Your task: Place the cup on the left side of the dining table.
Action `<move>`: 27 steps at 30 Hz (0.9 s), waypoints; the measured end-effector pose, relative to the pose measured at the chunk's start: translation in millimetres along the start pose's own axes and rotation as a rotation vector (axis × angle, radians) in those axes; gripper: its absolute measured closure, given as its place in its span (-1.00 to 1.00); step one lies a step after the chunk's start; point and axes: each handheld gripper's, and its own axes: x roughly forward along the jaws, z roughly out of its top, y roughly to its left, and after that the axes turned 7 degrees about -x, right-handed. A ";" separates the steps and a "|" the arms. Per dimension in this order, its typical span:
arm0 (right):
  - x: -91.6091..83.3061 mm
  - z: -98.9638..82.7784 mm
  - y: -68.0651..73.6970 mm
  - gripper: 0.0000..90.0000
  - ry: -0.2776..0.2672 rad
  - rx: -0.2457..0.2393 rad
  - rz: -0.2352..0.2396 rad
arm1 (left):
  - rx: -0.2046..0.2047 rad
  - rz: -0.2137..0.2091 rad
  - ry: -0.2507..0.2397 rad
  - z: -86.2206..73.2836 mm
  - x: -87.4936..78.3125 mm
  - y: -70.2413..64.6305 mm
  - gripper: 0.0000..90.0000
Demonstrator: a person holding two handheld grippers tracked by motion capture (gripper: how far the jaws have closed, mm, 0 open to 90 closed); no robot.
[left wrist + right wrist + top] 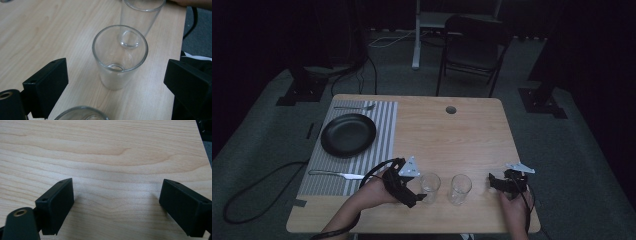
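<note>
Glass [120, 58] stands ungrasped near the table [472, 135] front edge between the spread jaws of the left tool [417, 196], a second glass [459, 189] just right; right tool [493, 184] rests released.

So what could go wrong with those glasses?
1. The left gripper is open with the near glass between its jaws, untouched. Closing off-centre might tip it.
2. The second glass stands close behind; a nudge could knock them together.
3. Both stand near the table front edge, so a toppled one might roll off.
</note>
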 end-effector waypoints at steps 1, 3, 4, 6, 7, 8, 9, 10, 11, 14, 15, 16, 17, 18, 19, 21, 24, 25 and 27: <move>0.0 0.0 0.0 -0.73 0.000 0.000 0.000 | 0.001 0.001 0.010 1.9 1.9 -0.3 -0.87; 0.0 0.0 0.0 -0.73 0.000 0.000 0.000 | 0.004 -0.011 0.023 5.2 5.4 -0.9 -0.87; 0.0 0.0 0.0 -0.73 0.000 0.000 0.000 | 0.010 -0.007 0.032 6.7 7.2 -1.4 -0.87; 0.0 0.0 0.0 -0.73 0.000 0.000 0.000 | 0.014 -0.009 0.041 9.0 10.7 -2.1 -0.87; 0.0 0.0 0.0 -0.73 0.000 0.000 0.000 | 0.014 -0.011 0.047 10.1 12.5 -2.3 -0.87; 0.0 0.0 0.0 -0.73 0.000 0.000 0.000 | 0.016 -0.008 0.053 11.2 14.1 -3.0 -0.87; 0.0 0.0 0.0 -0.73 0.000 0.000 0.000 | 0.016 -0.007 0.057 12.2 15.6 -3.6 -0.87; 0.0 0.0 0.0 -0.73 0.000 0.000 0.000 | 0.021 -0.016 0.060 13.1 16.7 -4.0 -0.87; 0.0 0.0 0.0 -0.73 0.000 0.000 0.000 | 0.021 -0.031 0.063 14.2 17.5 -4.1 -0.87; 0.0 0.0 0.0 -0.73 0.000 0.000 0.000 | 0.032 -0.017 0.093 17.2 22.4 -4.8 -0.87; 0.0 0.0 0.0 -0.73 0.000 0.000 0.000 | 0.033 -0.022 0.100 18.2 24.2 -4.5 -0.87; 0.0 0.0 0.0 -0.73 0.000 0.000 0.000 | 0.035 -0.014 0.108 19.2 26.1 -4.8 -0.87; 0.0 0.0 0.0 -0.73 0.000 0.000 0.000 | 0.039 -0.011 0.116 20.4 27.6 -4.9 -0.87; 0.0 0.0 0.0 -0.73 0.000 0.000 0.000 | 0.039 -0.016 0.124 21.8 28.9 -4.9 -0.87; 0.0 0.0 0.0 -0.73 0.000 0.000 0.000 | 0.044 -0.009 0.130 23.1 29.9 -5.0 -0.87; 0.0 0.0 0.0 -0.73 0.000 0.000 0.000 | 0.046 -0.006 0.149 26.0 32.0 -4.7 -0.87; 0.0 0.0 0.0 -0.73 0.000 0.000 0.000 | 0.047 -0.003 0.174 30.2 34.5 -3.3 -0.87; 0.0 0.0 0.0 -0.73 0.000 0.000 0.000 | 0.046 -0.006 0.177 31.0 35.6 -3.4 -0.87; 0.0 0.0 0.0 -0.73 0.000 0.000 0.000 | 0.051 0.004 0.192 32.6 38.6 -3.8 -0.87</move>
